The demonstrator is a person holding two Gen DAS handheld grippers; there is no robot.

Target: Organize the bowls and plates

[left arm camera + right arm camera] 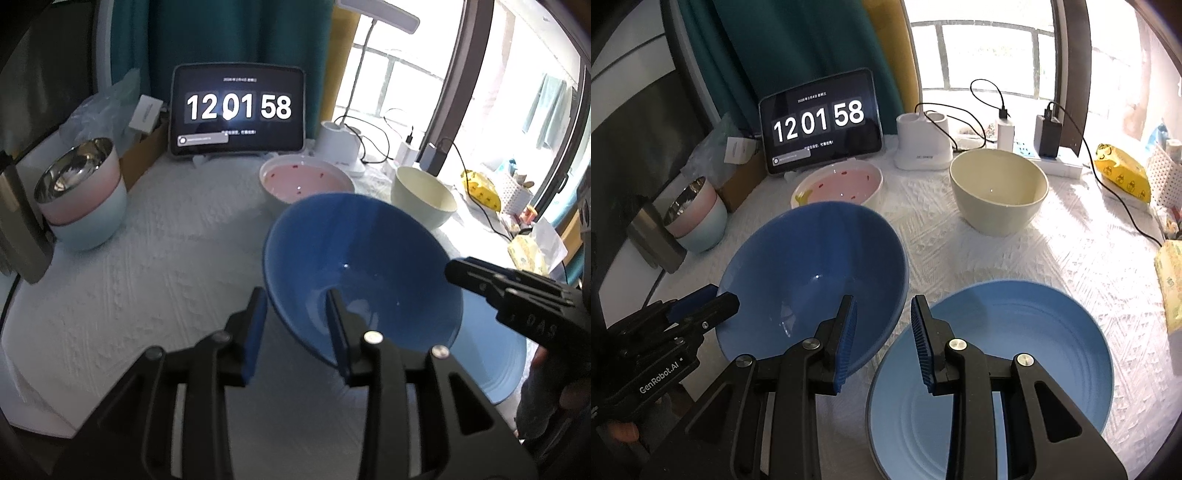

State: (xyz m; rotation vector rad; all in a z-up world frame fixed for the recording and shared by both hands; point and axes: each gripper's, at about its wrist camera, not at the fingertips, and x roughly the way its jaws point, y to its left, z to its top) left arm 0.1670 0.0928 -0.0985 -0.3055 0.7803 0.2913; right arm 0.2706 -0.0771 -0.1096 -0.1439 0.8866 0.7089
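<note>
on a white quilted cloth [1015,258] with a raised stitched pattern sit all the dishes. front and centre is a dark blue bowl [812,280], glossy, cone-shaped with a wide flared rim. it looks tilted, the left rim higher, though i can't tell if it's off the cloth. the left gripper [295,332] straddles its near rim: one ribbed blue pad sits inside the bowl, the other outside, with a narrow gap between them. whether the pads actually press the rim i can't tell. in the right wrist view that same gripper's tip shows at the bowl's left edge.

just right of it, rims near each other or maybe touching, is a light blue plate [1015,350], shallow, round, with faint concentric rings and a darker edge. the right gripper [882,339] hangs over the gap between bowl and plate, its fingers narrowly apart with nothing between them, the right pad over the plate's left rim.

further back: a pink dish [842,184] with small red specks and a thick white wall, and well to its right a cream bowl [997,192], deep, matte, rounded. at far left two bowls are nested [85,192], pink over pale blue, the top one lined with shiny metal.

behind stands a tablet [820,122] showing a flip clock, next to a white lamp base [923,144] with cables.
</note>
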